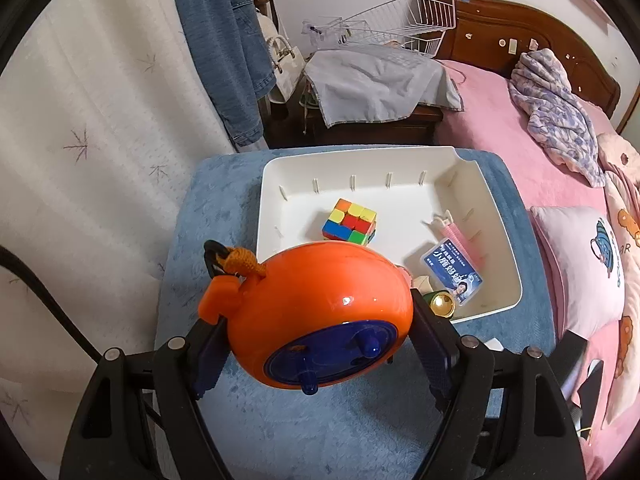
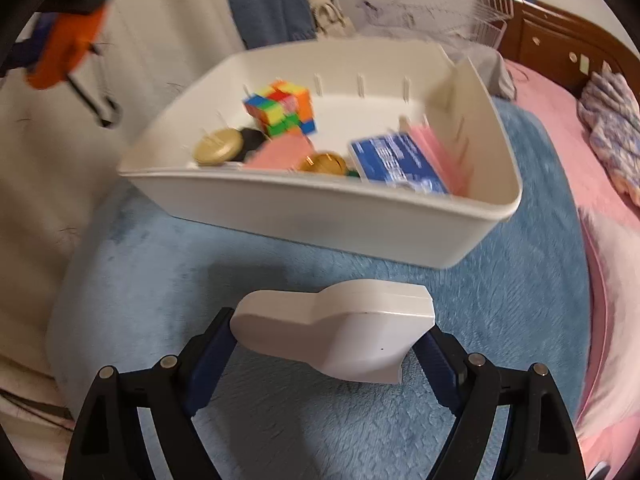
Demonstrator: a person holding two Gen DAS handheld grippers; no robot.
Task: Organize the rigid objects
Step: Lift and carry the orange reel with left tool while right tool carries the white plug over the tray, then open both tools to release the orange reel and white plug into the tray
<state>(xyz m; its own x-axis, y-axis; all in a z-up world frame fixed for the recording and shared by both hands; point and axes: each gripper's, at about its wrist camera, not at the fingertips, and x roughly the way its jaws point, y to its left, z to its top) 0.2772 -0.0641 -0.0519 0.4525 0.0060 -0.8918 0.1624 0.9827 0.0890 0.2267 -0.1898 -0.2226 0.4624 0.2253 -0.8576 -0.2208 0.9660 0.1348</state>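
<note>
Left gripper (image 1: 316, 344) has its jaws clenched on an orange toy (image 1: 320, 316), round body with a blue disc facing the camera and a cord loop at its upper left; it hangs above the blue plush mat (image 1: 224, 216), just short of the near-left corner of the white bin (image 1: 508, 248). Right gripper (image 2: 332, 344) has its jaws clenched on a white plastic piece (image 2: 340, 332), long axis crosswise between the jaws, also over the mat and just short of the bin's near wall. Key relation: the bin lies straight ahead of both loads, open top up, so each looks to need a lift over the near rim, then forward. The left load already sits about at the rim; the right one sits lower, facing the wall. I'd guess left drops first. Inside the bin: a puzzle cube (image 1: 349, 222) toward the back-left, a blue card (image 1: 451, 270) and pink pieces against the right wall, a gold cap (image 1: 442, 304) at the near edge, and a tan disc (image 2: 218, 146) near the left wall. Free floor is at the back. Right wrist view is motion-blurred, so small items there are hard to identify. Risk: the round toy may roll onto the cube.
</note>
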